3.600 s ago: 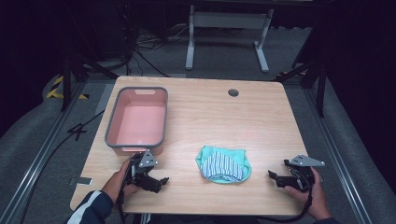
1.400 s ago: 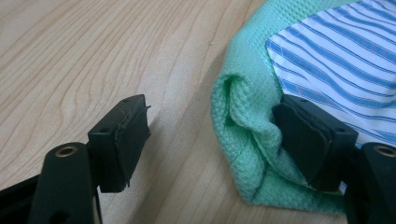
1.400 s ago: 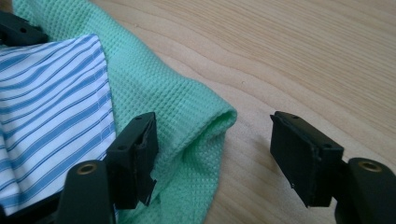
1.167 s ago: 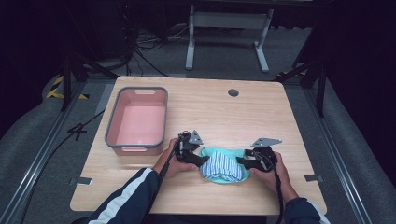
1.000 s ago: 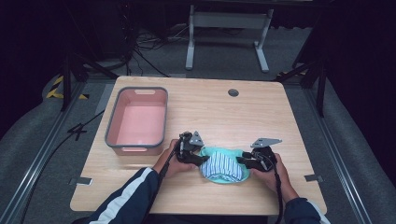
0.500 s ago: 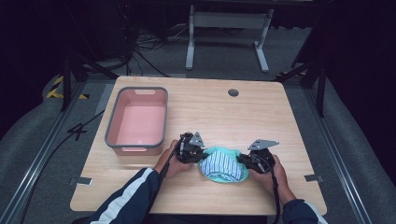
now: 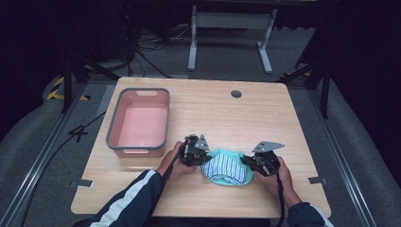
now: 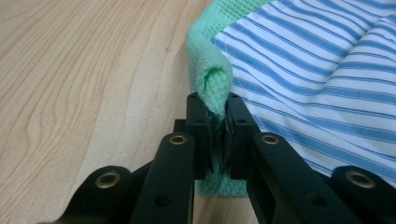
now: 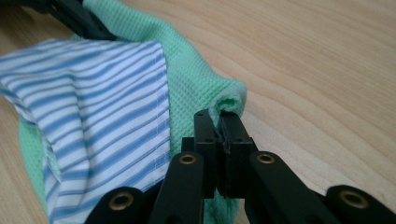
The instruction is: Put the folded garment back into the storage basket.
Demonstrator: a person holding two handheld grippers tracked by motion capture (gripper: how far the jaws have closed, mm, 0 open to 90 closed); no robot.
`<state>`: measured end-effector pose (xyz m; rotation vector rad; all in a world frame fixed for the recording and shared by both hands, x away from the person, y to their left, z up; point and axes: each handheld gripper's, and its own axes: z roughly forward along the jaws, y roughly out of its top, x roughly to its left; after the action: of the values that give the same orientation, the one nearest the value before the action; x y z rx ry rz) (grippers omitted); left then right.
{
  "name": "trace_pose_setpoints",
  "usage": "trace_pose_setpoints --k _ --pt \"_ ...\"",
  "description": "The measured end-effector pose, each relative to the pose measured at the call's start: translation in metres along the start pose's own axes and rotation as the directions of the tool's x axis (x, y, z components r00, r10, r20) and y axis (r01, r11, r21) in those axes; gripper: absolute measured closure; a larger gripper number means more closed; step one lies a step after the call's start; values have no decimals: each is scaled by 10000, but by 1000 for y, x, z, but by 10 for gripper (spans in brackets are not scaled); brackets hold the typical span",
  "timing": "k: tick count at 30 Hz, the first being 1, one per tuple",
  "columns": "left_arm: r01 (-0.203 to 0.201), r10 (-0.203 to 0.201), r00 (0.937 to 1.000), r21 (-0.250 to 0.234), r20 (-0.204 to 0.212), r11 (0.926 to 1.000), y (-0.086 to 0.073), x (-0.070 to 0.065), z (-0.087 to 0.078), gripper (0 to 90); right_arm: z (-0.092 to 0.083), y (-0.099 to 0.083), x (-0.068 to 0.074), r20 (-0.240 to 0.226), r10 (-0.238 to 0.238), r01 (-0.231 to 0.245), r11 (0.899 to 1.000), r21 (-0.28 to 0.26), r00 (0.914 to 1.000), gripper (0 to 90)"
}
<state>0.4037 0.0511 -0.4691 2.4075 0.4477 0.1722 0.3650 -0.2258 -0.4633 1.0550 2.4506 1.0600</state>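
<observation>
A crumpled cloth, green waffle weave with a blue-and-white striped panel, lies near the table's front edge. My left gripper sits at its left side and has just been closing; its jaws now pinch a fold of the green edge. My right gripper is at the cloth's right side, also just closing, and clamps a green fold. In the left gripper view my gripper holds the fabric between its pads. The right gripper view has my gripper squeezed tight on the fabric.
A pink bin with a grey rim stands at the table's left. A round cable hole lies near the far edge. Bare wood spreads behind and right of the cloth. Metal stand legs and cables sit on the floor beyond.
Both grippers came in from the table's front corners to the cloth's two sides. Over the last second their jaws narrowed onto the cloth's edges while the hands stayed nearly still.
</observation>
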Motion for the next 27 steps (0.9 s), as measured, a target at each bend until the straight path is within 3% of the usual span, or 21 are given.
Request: trace_pose_setpoints --k 13,27 --pt "-275 272 9996 -321 -89 9991 8 -6 -16 835 -16 9 5 -10 -136 135 9980 -625 9999 872" --pt "-81 66 9998 -838 -173 9964 13 -4 -33 837 -28 15 7 -106 103 -114 9942 -1070 9999 872"
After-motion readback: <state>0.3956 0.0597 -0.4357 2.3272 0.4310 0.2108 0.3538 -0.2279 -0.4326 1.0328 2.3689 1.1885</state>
